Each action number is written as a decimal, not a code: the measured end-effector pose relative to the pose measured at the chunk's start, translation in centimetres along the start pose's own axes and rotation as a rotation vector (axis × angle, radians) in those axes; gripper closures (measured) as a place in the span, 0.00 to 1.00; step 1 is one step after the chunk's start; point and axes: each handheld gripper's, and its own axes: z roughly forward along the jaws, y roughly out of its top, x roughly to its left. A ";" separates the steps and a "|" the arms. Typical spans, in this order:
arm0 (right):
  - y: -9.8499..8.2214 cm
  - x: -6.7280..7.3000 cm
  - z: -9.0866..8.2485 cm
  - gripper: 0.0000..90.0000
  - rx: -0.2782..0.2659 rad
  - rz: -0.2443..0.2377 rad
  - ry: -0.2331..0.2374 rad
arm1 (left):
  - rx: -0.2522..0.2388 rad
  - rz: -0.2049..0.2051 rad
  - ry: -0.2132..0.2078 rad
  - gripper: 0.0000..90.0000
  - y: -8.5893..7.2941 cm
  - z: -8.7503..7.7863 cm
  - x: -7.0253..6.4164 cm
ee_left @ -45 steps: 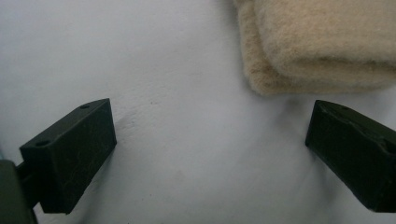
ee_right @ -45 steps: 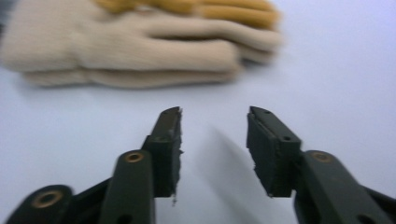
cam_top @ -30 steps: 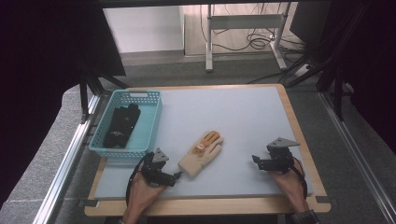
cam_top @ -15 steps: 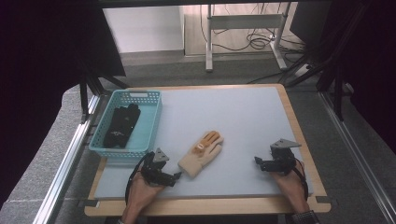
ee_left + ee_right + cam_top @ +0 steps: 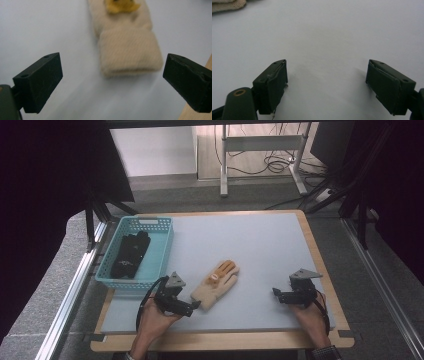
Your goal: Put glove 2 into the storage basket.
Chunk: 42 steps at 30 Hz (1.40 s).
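The pale grey table [image 5: 260, 250] sits in a dim room with a desk frame and loose cables behind it. On it the beige glove [image 5: 216, 284] lies flat a little toward 7 o'clock of centre, fingers toward 1 o'clock, cuff toward you. A black glove [image 5: 131, 254] already rests in the blue basket [image 5: 165, 251] at 9 o'clock, so I judge the job about half done: the beige one is not yet picked up or moved over.

Your left gripper [image 5: 192, 307] hovers just at the cuff, jaws spread wide and holding nothing. Your right gripper [image 5: 276, 293] waits well apart at 4 o'clock, jaws also wide and empty.

The high view gives you the basket and both hands together. The left gripper view [image 5: 110, 82] shows the ribbed cuff [image 5: 130, 53] lined up between the jaws, not yet touched. The right gripper view [image 5: 325, 82] shows bare tabletop between its jaws, with a glove edge [image 5: 228, 5] at 10 o'clock.
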 end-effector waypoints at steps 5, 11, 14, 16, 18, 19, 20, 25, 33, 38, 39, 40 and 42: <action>0.0 0.0 0.0 0.19 -0.001 0.000 0.000 | 0.026 0.013 -0.009 0.03 2.6 2.1 -0.5; 0.0 0.0 0.0 0.19 -0.001 0.000 0.000 | 0.087 -0.008 -0.001 0.05 4.7 5.4 -0.8; 0.0 0.0 0.0 0.19 -0.001 -0.001 0.000 | 0.116 0.000 0.004 0.05 5.1 6.8 -1.0; 0.0 0.0 0.0 0.19 -0.001 -0.001 0.000 | 0.136 0.008 0.022 0.05 5.3 7.8 -1.3; 0.0 0.0 0.0 0.19 -0.001 0.000 0.000 | 0.164 0.025 0.048 0.07 5.4 8.8 -1.4; 0.0 0.0 0.0 0.19 -0.001 0.000 0.000 | 0.176 0.025 0.048 0.08 5.4 9.2 -1.4; 0.0 0.0 0.0 0.19 -0.001 0.000 0.000 | 0.185 0.020 0.043 0.10 5.4 9.5 -1.5; 0.0 0.0 0.0 0.19 -0.001 0.000 0.000 | 0.167 0.009 0.024 0.24 5.3 9.2 -1.4; 0.0 0.0 0.0 0.19 -0.001 -0.001 -0.001 | 0.181 -0.003 0.010 0.53 5.4 8.5 -0.9; 0.0 0.0 0.0 0.19 -0.001 -0.001 -0.001 | 0.157 -0.034 -0.034 0.61 5.3 7.8 -0.4; 0.0 0.0 0.0 0.19 -0.001 -0.001 -0.001 | 0.154 -0.032 -0.030 0.62 5.3 7.6 -0.3; 0.0 0.0 0.0 0.19 -0.001 -0.001 -0.001 | 0.152 -0.029 -0.026 0.62 5.3 7.6 -0.4; 0.0 0.0 0.0 0.19 -0.001 -0.001 -0.001 | 0.146 -0.021 -0.019 0.63 5.4 7.2 -0.4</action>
